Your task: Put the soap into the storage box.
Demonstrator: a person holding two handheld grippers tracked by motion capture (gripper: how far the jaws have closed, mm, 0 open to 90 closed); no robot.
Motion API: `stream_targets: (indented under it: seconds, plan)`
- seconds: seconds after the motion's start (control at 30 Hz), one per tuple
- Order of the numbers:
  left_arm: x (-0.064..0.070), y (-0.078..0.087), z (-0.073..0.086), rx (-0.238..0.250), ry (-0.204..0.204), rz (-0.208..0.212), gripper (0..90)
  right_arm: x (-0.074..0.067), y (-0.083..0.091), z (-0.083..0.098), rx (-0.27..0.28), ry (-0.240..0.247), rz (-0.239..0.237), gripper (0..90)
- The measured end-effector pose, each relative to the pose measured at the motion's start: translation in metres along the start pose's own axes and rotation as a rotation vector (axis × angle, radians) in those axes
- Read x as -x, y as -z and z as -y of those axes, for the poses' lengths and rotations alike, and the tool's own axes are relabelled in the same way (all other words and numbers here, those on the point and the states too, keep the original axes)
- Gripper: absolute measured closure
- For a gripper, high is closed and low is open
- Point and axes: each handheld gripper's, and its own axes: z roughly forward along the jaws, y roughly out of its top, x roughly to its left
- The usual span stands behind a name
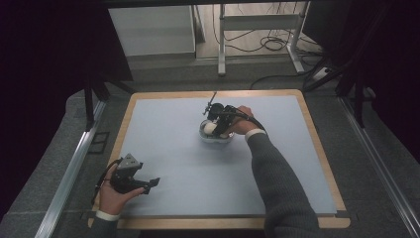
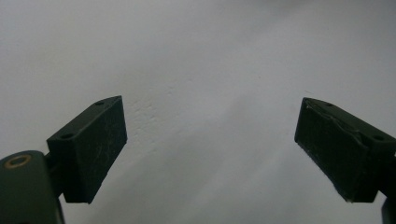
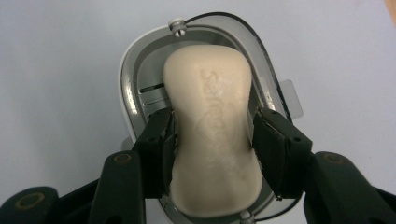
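A cream bar of soap (image 3: 212, 130) with embossed lettering lies in a grey and white soap dish (image 3: 135, 74). My right gripper (image 3: 212, 144) points down over the dish, its two black pads pressed against the bar's long sides. From above, the soap (image 1: 210, 128) and the dish (image 1: 214, 136) sit near the middle of the blue mat, under the right gripper (image 1: 218, 126). My left gripper (image 1: 148, 186) rests low at the mat's front left corner, jaws wide apart. Between the left gripper's (image 2: 210, 154) jaws there is just bare mat.
The blue mat (image 1: 178, 163) covers a wooden-edged board (image 1: 317, 148). Grey padding and metal rails flank the board. Behind it stand table legs (image 1: 221, 44) and loose cables (image 1: 272, 42) on the floor.
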Motion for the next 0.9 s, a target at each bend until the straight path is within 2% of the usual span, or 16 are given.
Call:
stream_targets:
  seconds: [0.17, 0.27, 0.5, 0.7, 0.8, 0.9]
  plan:
    - [0.000, -0.001, 0.000, -0.002, -0.002, 0.003, 9.7, 0.002, 0.008, 0.005, 0.038, -0.034, 0.007, 47.9]
    - [0.000, -0.001, 0.000, 0.000, -0.001, 0.002, 9.6, 0.004, 0.015, 0.008, 0.091, -0.091, 0.027, 47.0]
    - [0.000, 0.000, 0.000, 0.001, -0.001, -0.002, 9.7, -0.004, 0.030, 0.015, 0.148, -0.105, 0.004, 42.5]
    - [0.001, 0.000, 0.000, 0.002, 0.002, 0.003, 9.7, -0.012, 0.038, 0.034, 0.201, -0.150, -0.002, 39.9]
    - [0.001, 0.000, 0.000, 0.003, 0.002, 0.005, 9.7, -0.015, 0.042, 0.045, 0.216, -0.175, 0.024, 39.6]
    - [0.001, -0.001, 0.000, 0.002, 0.002, 0.004, 9.7, -0.017, 0.045, 0.056, 0.235, -0.195, 0.017, 38.0]
